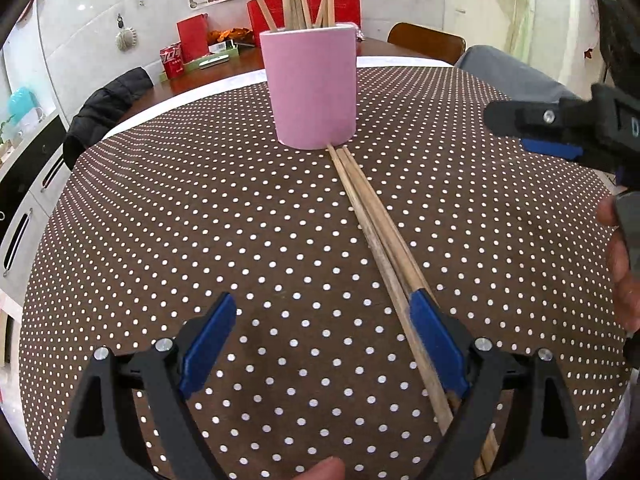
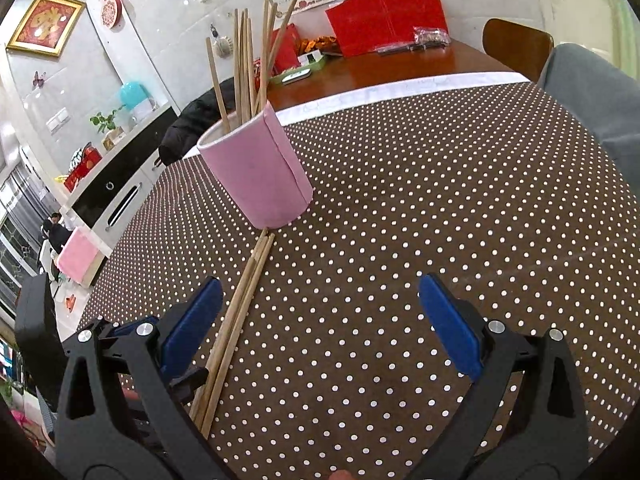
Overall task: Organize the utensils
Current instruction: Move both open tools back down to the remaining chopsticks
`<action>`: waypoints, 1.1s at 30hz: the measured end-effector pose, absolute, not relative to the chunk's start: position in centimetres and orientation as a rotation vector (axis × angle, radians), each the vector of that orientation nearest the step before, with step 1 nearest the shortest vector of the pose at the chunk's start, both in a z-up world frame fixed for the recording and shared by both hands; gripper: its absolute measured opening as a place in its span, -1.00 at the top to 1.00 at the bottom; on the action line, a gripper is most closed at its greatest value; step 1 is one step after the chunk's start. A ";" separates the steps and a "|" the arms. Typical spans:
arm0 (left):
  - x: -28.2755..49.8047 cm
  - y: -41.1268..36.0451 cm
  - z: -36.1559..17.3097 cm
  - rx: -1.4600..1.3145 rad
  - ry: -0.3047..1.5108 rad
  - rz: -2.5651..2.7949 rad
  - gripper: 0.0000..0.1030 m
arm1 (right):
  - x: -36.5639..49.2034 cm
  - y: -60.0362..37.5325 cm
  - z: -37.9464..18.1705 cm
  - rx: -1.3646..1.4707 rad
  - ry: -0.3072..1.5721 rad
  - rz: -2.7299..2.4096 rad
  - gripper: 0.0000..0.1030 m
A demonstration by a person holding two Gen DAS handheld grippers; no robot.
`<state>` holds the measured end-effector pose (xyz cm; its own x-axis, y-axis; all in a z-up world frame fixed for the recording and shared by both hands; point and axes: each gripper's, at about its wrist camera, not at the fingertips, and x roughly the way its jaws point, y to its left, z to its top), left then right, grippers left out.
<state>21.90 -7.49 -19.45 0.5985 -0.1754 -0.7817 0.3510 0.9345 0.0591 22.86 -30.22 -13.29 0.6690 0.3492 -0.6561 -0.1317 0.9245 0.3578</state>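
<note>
A small bundle of loose chopsticks [image 1: 372,216] is seen lying flat on the dotted tablecloth [image 1: 200,220], its far tips touching the foot of the pink holder [image 1: 312,88], in which other chopsticks [image 2: 244,64] are already stood upright. The bundle's long axis is run straight out from the holder toward both grippers. The left gripper [image 1: 324,344] is held wide and empty, with the bundle passing just inside its right finger. The right gripper [image 2: 320,320] is likewise spread wide, the bundle lying beside its left finger. The left gripper is judged the nearer.
</note>
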 end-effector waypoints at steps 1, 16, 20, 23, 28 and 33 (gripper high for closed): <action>21.9 -7.6 -19.5 0.217 0.875 -0.310 -0.69 | 22.9 -30.0 -13.4 0.283 0.804 0.276 -0.88; 23.6 -4.3 -19.7 0.111 0.920 -0.290 -0.71 | 21.0 -23.2 -16.6 -0.105 0.989 0.276 -0.88; 23.4 -4.1 -19.8 0.099 0.919 -0.281 -0.71 | 20.8 -22.6 -17.2 -0.118 1.002 0.268 -0.88; 23.4 -3.8 -19.7 0.091 0.918 -0.284 -0.71 | 20.7 -22.4 -17.2 -0.105 0.995 0.271 -0.88; 22.5 -3.3 -19.5 0.082 0.918 -0.269 -0.71 | 20.8 -22.0 -17.1 -0.099 1.000 0.278 -0.88; 22.8 -2.7 -19.7 0.063 0.918 -0.268 -0.71 | 21.0 -21.6 -17.4 -0.066 1.009 0.297 -0.88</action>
